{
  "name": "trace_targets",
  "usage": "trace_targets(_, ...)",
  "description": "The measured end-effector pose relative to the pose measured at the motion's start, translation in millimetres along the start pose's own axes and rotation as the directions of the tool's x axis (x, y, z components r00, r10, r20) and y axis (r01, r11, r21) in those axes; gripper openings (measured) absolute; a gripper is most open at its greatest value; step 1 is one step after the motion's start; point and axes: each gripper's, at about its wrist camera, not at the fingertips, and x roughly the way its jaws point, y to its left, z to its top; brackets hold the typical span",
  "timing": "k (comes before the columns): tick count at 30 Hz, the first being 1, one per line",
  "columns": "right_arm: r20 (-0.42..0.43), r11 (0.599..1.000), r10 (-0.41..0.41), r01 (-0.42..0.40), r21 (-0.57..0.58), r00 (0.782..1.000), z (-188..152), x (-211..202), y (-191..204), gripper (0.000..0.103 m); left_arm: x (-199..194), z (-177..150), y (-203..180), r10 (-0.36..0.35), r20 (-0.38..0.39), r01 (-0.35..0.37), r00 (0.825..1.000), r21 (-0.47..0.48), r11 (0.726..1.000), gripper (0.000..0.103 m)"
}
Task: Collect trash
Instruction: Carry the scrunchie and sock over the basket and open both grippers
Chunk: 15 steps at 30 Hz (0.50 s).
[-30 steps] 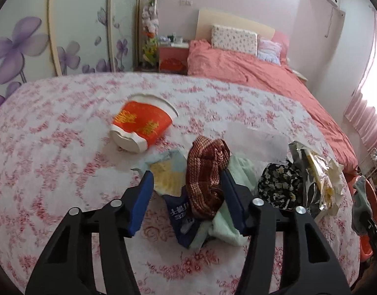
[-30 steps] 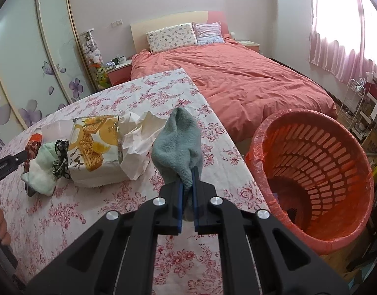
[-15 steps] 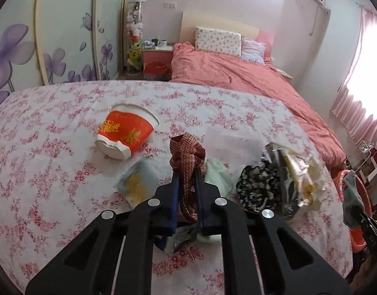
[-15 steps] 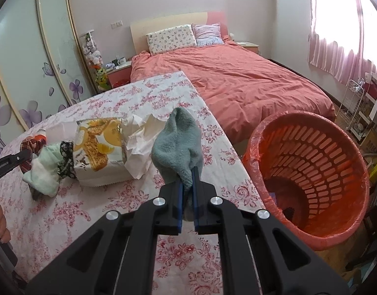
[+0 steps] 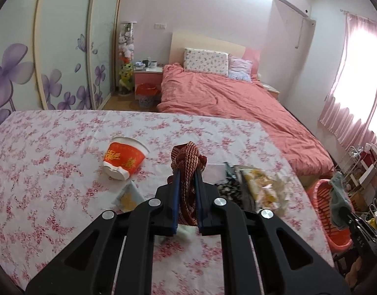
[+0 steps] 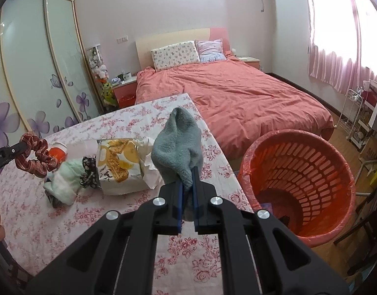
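My left gripper (image 5: pixel 187 174) is shut on a red checked scrunchie (image 5: pixel 188 162) and holds it above the table; it also shows in the right wrist view (image 6: pixel 34 158). My right gripper (image 6: pixel 187 172) is shut on a grey-green fuzzy sock (image 6: pixel 178 142), held above the table's right edge, left of the orange basket (image 6: pixel 299 179). A red paper cup (image 5: pixel 123 158) lies on its side. A yellow snack bag (image 6: pixel 118 167), crumpled paper (image 6: pixel 149 157), a pale green cloth (image 6: pixel 64 182) and a black floral cloth (image 6: pixel 88 172) lie in a pile on the table.
The table has a pink floral cloth (image 5: pixel 40 172). A bed with a coral cover (image 6: pixel 232 93) stands behind it. A small red bin (image 5: pixel 145 94) sits by the nightstand. A wire rack (image 6: pixel 355 113) stands at the right wall. A small wrapper (image 5: pixel 128 198) lies near the cup.
My left gripper has closed on the scrunchie and lifted it off the pile. My right gripper has kept hold of the sock and has barely moved.
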Motion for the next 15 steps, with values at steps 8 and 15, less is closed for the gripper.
trace_targets(8,0.028,1.000,-0.018,0.017,0.021,0.999,1,-19,-18,0.007,-7,-6,-40,-0.086,-0.002,0.086,0.996,0.046,0.995,0.011)
trace_targets(15,0.057,0.996,-0.064,0.059,0.073,0.996,1,-31,-50,0.007,-4,-15,-89,-0.203,-0.036,0.205,0.979,0.077,0.976,0.011)
